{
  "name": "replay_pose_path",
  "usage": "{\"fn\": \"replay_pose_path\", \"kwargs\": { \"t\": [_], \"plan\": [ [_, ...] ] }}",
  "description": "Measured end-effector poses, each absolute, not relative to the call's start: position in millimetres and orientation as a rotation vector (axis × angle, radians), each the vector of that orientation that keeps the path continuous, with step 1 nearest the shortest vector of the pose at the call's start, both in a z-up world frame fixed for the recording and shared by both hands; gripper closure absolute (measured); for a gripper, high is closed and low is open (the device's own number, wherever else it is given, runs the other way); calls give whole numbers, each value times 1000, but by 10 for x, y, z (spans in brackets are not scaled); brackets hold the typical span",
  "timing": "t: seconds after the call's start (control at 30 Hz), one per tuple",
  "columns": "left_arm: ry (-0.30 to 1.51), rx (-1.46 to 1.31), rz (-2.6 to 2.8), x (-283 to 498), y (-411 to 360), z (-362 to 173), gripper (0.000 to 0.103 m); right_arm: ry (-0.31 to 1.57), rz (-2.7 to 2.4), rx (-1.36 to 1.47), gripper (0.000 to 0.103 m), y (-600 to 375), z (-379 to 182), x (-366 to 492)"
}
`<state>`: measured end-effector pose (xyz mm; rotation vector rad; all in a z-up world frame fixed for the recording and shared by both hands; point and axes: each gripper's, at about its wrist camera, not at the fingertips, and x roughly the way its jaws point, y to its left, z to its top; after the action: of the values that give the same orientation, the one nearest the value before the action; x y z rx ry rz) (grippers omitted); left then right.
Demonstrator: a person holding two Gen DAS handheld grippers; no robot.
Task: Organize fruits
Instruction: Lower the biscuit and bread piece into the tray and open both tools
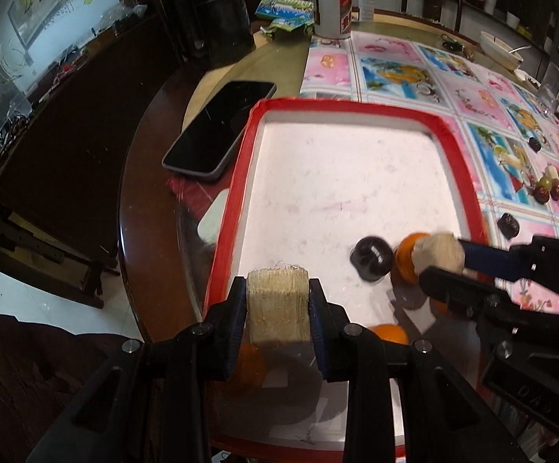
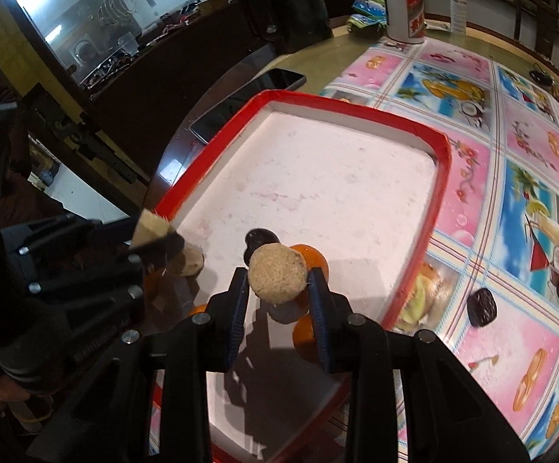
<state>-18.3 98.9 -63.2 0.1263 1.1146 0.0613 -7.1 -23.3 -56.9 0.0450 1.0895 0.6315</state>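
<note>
One tray (image 1: 356, 106); three oranges (image 1: 406, 258); three dark fruits (image 1: 372, 257); one phone (image 1: 218, 131); one bottle (image 1: 331, 0).

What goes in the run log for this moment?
left gripper: shut, nothing held | right gripper: shut, nothing held | tray: oranges, dark fruit | tablecloth: dark fruits left

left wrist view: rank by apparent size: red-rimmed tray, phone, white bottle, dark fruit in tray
1. red-rimmed tray
2. phone
3. white bottle
4. dark fruit

The bottle stands farthest from the camera and the lens is a fisheye, so true sizes may differ; phone versus bottle is the least certain.
</note>
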Motion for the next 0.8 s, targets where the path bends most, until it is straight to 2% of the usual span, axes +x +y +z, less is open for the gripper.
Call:
{"fn": "replay_pose_path", "kwargs": {
  "t": [0.8],
  "plan": [
    [1132, 132, 28, -238, 952, -662, 73, 1079, 568, 88, 70, -433, -518, -65]
  ]
}}
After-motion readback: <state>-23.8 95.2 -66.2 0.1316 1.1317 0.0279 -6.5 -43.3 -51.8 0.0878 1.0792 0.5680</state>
